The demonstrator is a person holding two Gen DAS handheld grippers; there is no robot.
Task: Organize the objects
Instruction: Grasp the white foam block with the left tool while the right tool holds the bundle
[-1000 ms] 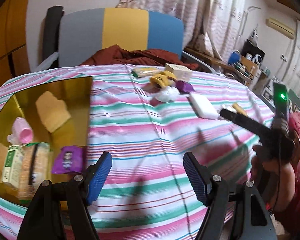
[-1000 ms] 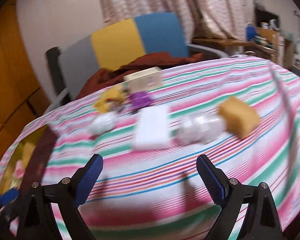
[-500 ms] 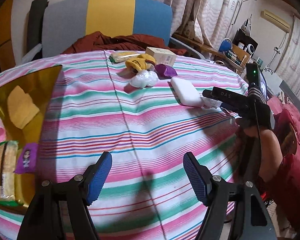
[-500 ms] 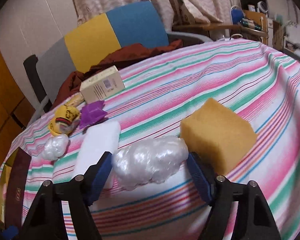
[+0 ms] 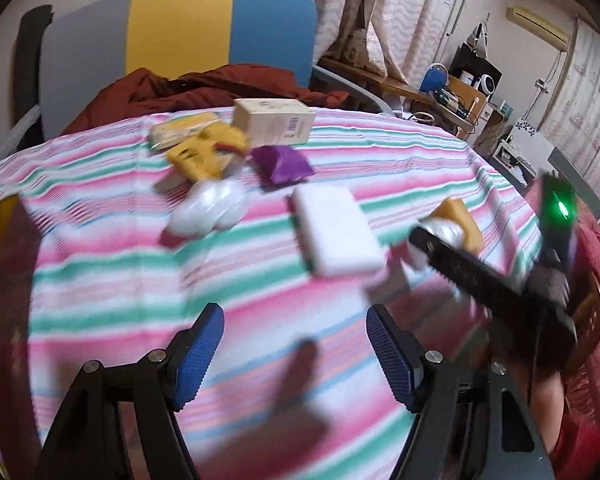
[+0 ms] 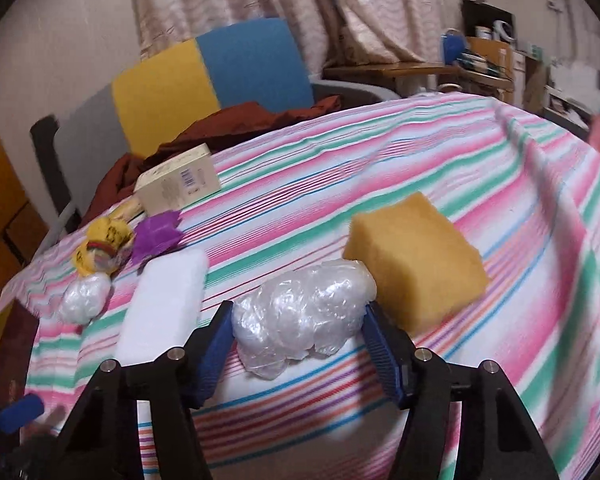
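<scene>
Beside the yellow foam sponge block [image 6: 416,256], touching its near-left corner: one crumpled clear plastic bag bundle [image 6: 304,312], lying on the striped tablecloth [image 6: 380,168]. Long axis runs crosswise, spanning the gap of the right gripper [image 6: 298,344], whose blue pads flank both ends while its jaws are closing; contact looks just made, likely to lift it for sorting. Left of the sponge: white flat rectangular pad [image 6: 164,308]. Left gripper [image 5: 294,354]: wide apart, holding nothing, over bare cloth.
</scene>
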